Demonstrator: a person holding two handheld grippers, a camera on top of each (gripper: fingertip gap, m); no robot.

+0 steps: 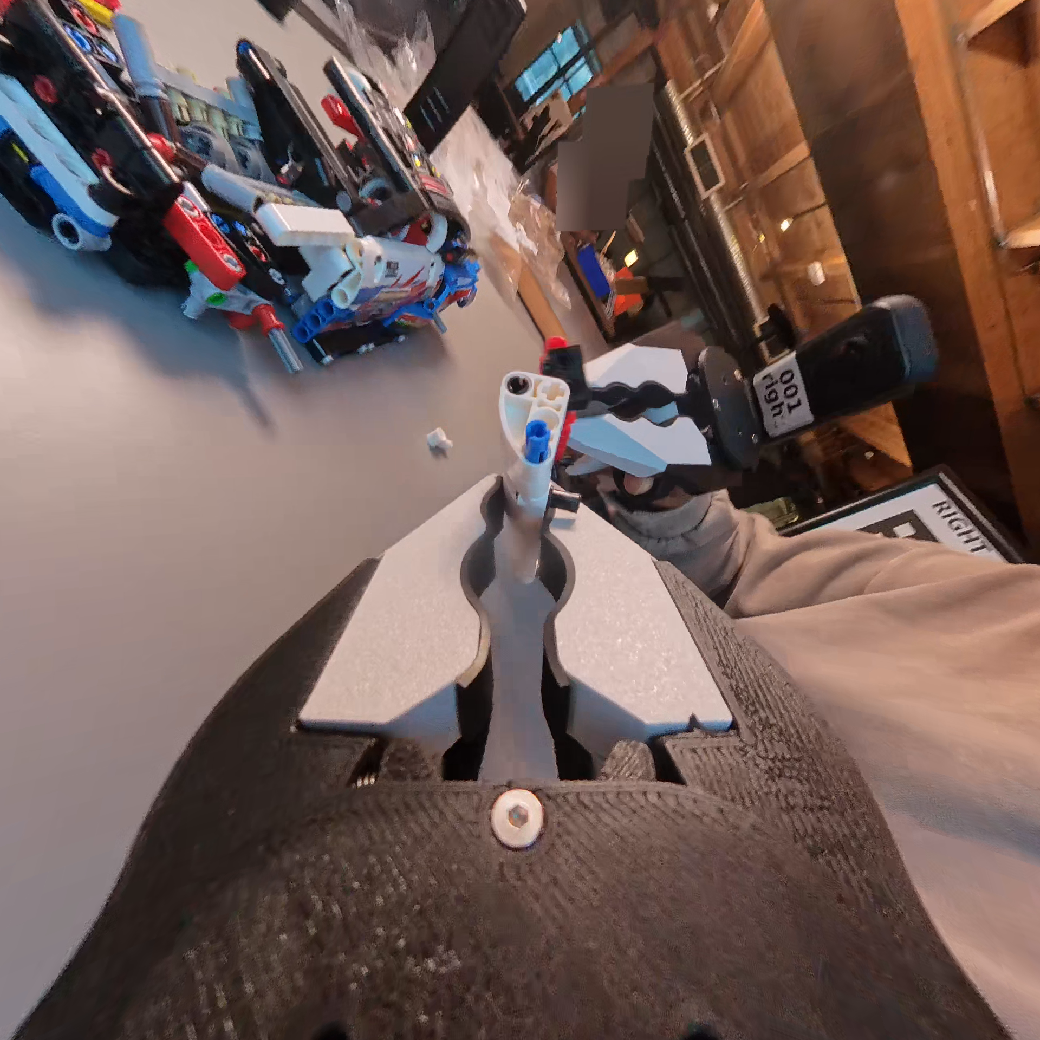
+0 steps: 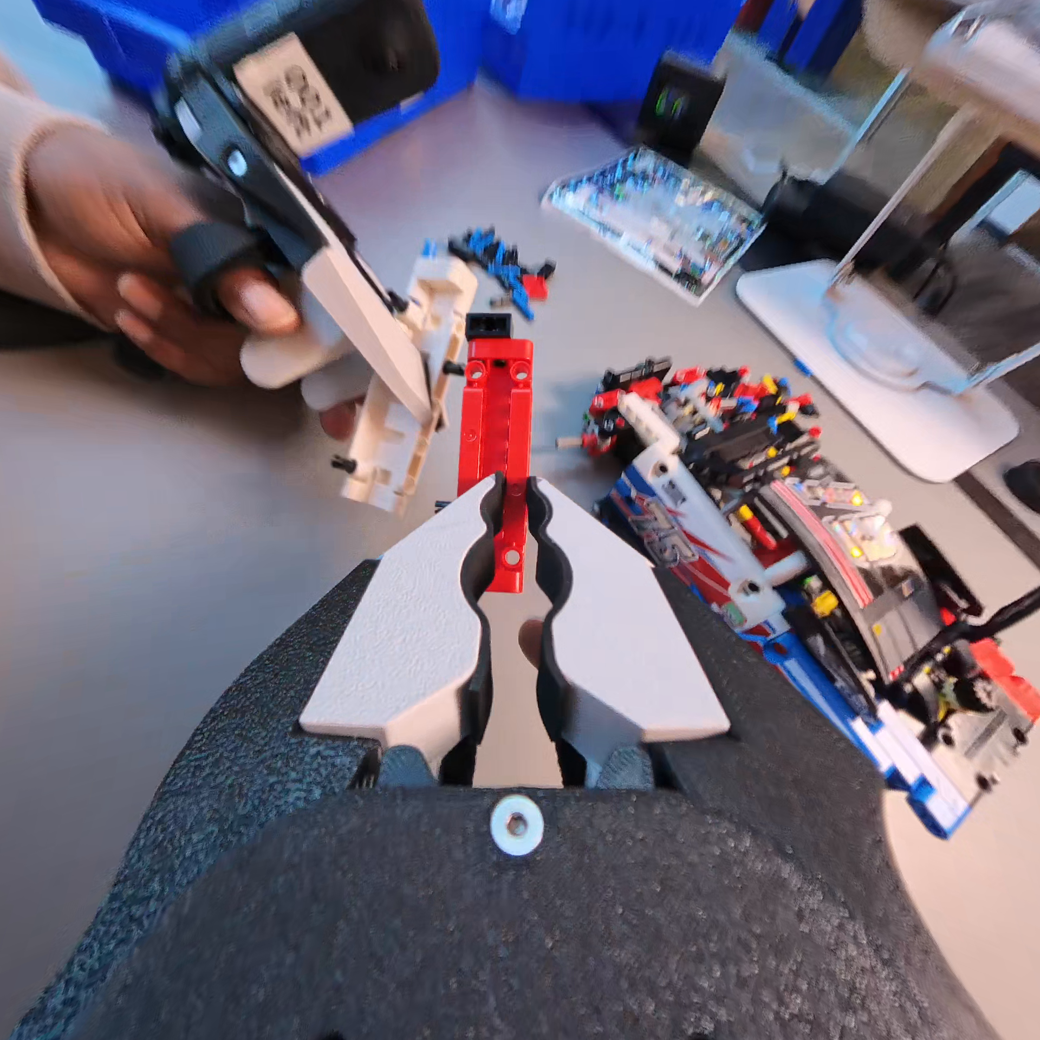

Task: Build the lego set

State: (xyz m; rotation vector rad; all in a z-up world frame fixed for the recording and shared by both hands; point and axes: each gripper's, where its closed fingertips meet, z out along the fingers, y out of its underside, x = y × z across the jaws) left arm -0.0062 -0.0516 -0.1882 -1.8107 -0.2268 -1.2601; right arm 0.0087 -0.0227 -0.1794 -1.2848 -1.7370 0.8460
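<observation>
My left gripper (image 1: 520,489) is shut on a white lego assembly (image 1: 532,413) with a blue pin in it, held above the grey table. The same assembly shows in the right wrist view (image 2: 405,394), gripped by the left gripper (image 2: 422,402). My right gripper (image 2: 513,487) is shut on a long red lego piece (image 2: 495,416) with a black part at its far end, held just right of the white assembly. In the left wrist view the right gripper (image 1: 574,413) sits right behind the white assembly. The partly built car model (image 2: 788,534) lies on the table (image 2: 169,534) to the right; it also shows in the left wrist view (image 1: 236,185).
A small white piece (image 1: 439,440) lies loose on the table (image 1: 140,506). A heap of blue and black pins (image 2: 501,264) and a clear bag of parts (image 2: 658,214) lie farther back. Blue bins (image 2: 563,45) and a white stand base (image 2: 878,360) stand behind. A sleeve (image 1: 844,647) is at right. Across from one pair of fingers to the other is roughly 4 centimeters.
</observation>
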